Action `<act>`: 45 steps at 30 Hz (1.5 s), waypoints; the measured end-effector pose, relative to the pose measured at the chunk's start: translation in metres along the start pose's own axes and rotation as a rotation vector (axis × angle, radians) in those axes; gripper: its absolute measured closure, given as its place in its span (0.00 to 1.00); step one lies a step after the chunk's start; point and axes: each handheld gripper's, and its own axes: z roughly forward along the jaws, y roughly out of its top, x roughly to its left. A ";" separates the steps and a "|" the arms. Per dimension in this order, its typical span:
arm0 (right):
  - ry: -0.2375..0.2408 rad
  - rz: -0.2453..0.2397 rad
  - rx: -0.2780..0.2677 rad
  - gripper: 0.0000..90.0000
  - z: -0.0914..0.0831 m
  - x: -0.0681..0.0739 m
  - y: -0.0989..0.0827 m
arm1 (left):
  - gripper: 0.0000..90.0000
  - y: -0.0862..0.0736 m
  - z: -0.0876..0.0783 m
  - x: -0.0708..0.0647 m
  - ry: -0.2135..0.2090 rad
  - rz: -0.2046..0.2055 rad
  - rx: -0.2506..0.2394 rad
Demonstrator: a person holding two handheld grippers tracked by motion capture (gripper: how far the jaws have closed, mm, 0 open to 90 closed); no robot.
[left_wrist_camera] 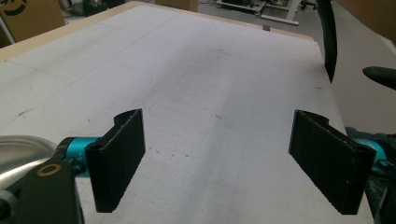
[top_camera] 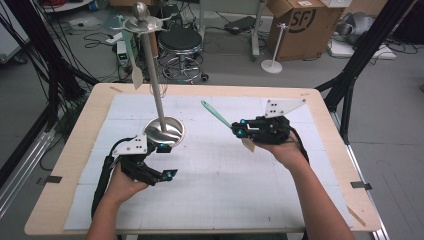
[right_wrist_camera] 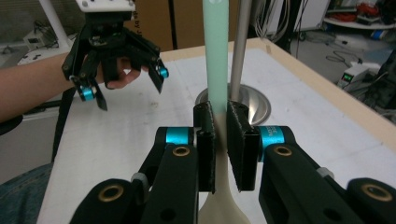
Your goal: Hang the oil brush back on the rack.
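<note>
Hands hold two black two-jaw grippers above a white gridded mat (top_camera: 220, 190) on a wooden table (top_camera: 55, 190). The right gripper (top_camera: 240, 131) is clamped on a slim spoon with a mint-green handle and cream bowl (top_camera: 216, 113), lifted off the mat and angled up towards the left in the high view. The left gripper (top_camera: 167, 161) stands wide apart, gripping nothing, just beside the round base of a tall polished steel stand (top_camera: 165, 131). Another spoon, possibly of the same kind, hangs from the stand's top disc (top_camera: 132, 55).
</note>
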 end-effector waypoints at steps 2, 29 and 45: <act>0.006 -0.006 0.003 0.93 0.003 -0.002 0.008 | 0.21 0.000 -0.001 -0.001 0.005 -0.005 -0.008; 0.010 -0.069 -0.145 0.93 0.030 -0.033 0.101 | 0.21 -0.005 -0.015 -0.006 0.021 -0.010 -0.020; -0.008 -0.091 -0.133 0.93 0.039 -0.047 0.137 | 0.21 -0.006 -0.015 -0.008 0.023 -0.013 -0.016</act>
